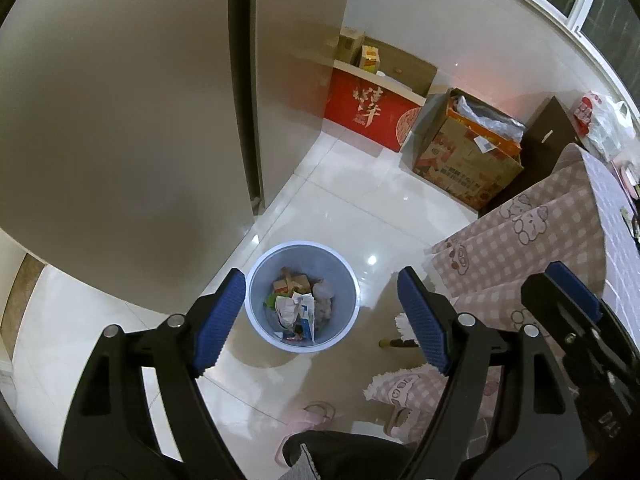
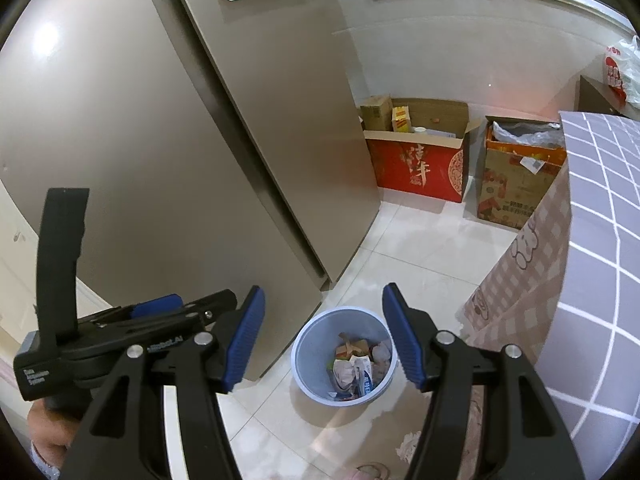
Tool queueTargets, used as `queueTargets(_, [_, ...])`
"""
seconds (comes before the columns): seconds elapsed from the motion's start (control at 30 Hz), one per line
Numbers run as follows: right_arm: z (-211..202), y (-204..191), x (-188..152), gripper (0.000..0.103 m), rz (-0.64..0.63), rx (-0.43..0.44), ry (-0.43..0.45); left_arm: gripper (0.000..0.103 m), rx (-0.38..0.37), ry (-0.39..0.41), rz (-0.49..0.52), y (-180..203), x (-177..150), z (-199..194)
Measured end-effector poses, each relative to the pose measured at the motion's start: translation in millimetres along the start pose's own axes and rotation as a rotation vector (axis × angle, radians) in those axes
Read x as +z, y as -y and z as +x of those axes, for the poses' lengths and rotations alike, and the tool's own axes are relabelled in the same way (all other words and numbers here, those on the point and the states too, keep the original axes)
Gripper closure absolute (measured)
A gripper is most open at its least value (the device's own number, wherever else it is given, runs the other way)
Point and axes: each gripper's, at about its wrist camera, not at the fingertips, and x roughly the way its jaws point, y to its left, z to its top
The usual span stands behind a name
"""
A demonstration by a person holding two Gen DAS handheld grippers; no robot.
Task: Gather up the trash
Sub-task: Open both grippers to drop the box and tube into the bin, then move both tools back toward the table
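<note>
Trash [image 1: 298,308] lies in a heap inside the round blue bin [image 1: 256,280], which stands on the shiny white floor [image 1: 352,204]. You can see crumpled paper, a bit of brown card and small wrappers in it. The left gripper [image 1: 320,312] hangs above the bin with its blue fingers [image 1: 220,320] wide apart and nothing between them. The right gripper [image 2: 324,340] hangs above the bin too, fingers [image 2: 245,340] apart and empty. A person's hand [image 2: 48,436] shows at the bottom left of the right view, under the left gripper's handle. Close beside the bin, on the left, stands a tall beige fridge [image 1: 120,120]. On the other side is a table with a pink checked cloth [image 1: 520,240] that hangs down near the bin. A pink slipper [image 1: 308,420] lies on the floor near the bottom of the left view. Far back by the wall sit a red box [image 1: 368,112] with its flaps open and a brown cardboard box [image 1: 464,160] with a plastic bag in it. A white shopping bag [image 1: 604,120] rests on a dark cabinet [image 1: 548,132] behind the table.
</note>
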Motion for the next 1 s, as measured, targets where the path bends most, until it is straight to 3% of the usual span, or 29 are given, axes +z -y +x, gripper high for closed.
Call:
queueTargets(0.53, [-73.8, 2.9, 4.0, 0.039, -0.002, 0.001, 0.094, 0.026, 0.004, 0.136, 0.06, 35.4, -12.2, -80.5])
queueTargets(0.73, [-113.1, 27.5, 6.8, 0.039, 0.014, -0.017, 0.132, 0.026, -0.02, 0.16, 0.109, 70.3, -16.7, -102.2])
queueTargets(1.0, [-175.3, 95.0, 5.0, 0.038, 0.045, -0.091, 0.163, 0.026, -0.113, 0.164, 0.237, 161.2, -24.1, -116.4])
